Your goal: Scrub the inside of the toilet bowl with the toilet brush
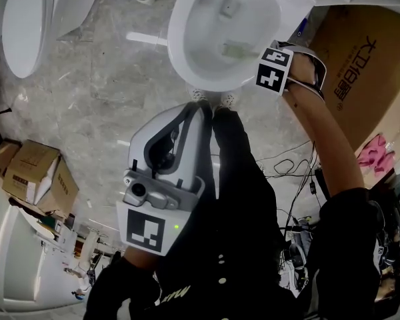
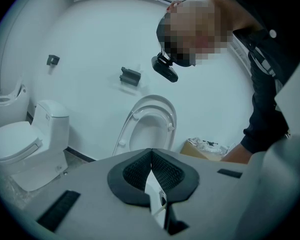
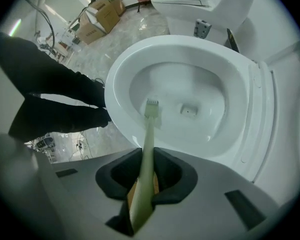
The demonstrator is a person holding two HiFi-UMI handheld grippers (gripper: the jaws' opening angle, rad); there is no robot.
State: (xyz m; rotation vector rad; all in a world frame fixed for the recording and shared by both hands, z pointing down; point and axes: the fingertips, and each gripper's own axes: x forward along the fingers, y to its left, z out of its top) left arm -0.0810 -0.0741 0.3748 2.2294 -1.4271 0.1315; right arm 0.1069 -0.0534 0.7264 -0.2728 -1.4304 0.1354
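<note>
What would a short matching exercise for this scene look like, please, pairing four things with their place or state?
Things:
1. toilet brush
2. left gripper
3. right gripper
4. cardboard boxes

Places or states:
A. jaws together, holding nothing
B. on the floor, away from the toilet
C. head inside the toilet bowl
D. shut on the brush

Pairs: 1-C, 2-A, 3-D, 4-B.

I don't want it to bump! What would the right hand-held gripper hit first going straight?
Likely inside the white ceramic toilet bowl, its pale green toilet brush touching first; depth unclear.
</note>
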